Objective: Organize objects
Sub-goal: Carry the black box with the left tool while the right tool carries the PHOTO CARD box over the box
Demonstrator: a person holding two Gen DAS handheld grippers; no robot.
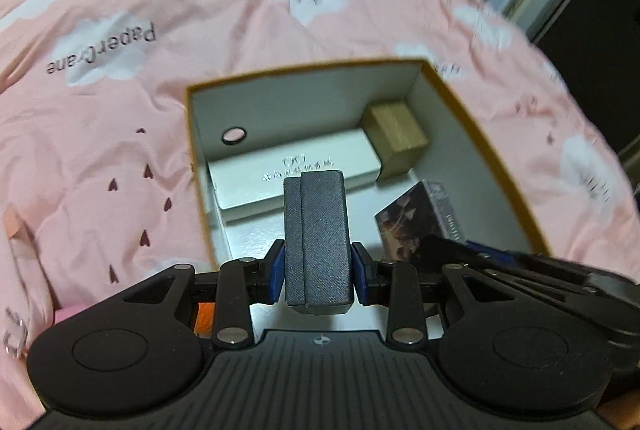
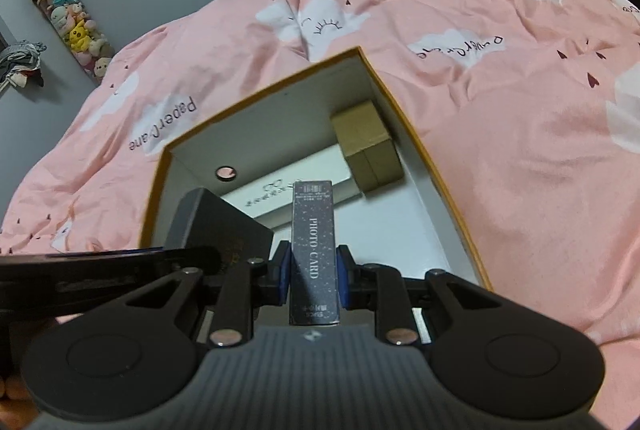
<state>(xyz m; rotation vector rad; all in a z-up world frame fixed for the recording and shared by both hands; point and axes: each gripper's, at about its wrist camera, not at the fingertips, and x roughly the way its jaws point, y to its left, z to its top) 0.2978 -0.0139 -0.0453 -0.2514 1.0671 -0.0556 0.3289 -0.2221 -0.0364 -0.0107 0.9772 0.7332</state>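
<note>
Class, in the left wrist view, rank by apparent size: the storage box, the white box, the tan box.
1. storage box
2. white box
3. tan box

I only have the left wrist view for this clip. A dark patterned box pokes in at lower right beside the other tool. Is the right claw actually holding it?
Observer: Yes. The right claw is shut on that dark speckled cardboard box, with a blue pad on either side. The narrow face reads PHOTO CARD.
Operator: Where is it aimed?
Observer: Into the open orange-rimmed storage box. Its far end points at the flat white box. The grey textured box in your left claw sits just to its left.
Operator: Anything off-frame for me?
Observer: A hanging column of plush toys on the grey wall, left of the bed.
</note>
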